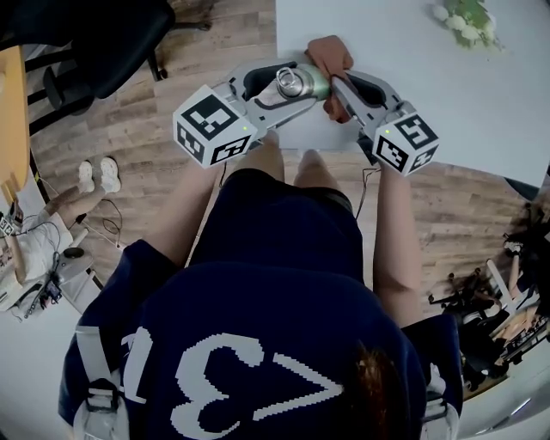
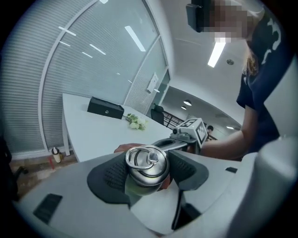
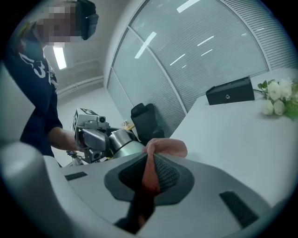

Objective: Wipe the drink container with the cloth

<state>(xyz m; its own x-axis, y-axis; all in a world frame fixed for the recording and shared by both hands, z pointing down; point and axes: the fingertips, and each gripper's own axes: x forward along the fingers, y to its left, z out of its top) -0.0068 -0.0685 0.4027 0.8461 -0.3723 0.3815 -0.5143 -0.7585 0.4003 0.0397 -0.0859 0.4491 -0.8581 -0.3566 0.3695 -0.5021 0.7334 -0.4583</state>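
Note:
A silver-topped, pale green drink can (image 1: 296, 83) is held on its side above the near edge of the white table (image 1: 481, 94). My left gripper (image 1: 301, 86) is shut on the can (image 2: 146, 168), whose ring-pull top faces the left gripper view's camera. A salmon-coloured cloth (image 1: 332, 69) lies against the can's right end. My right gripper (image 1: 337, 82) is shut on the cloth (image 3: 151, 169), which bunches up between its dark pads. In the right gripper view the can (image 3: 125, 142) lies just left of the cloth, beside the left gripper's marker cube.
White flowers (image 1: 464, 21) lie at the table's far right, next to a black box (image 3: 230, 96). A black office chair (image 1: 94, 43) stands on the wooden floor to the left. Tools and cables clutter both lower corners of the head view.

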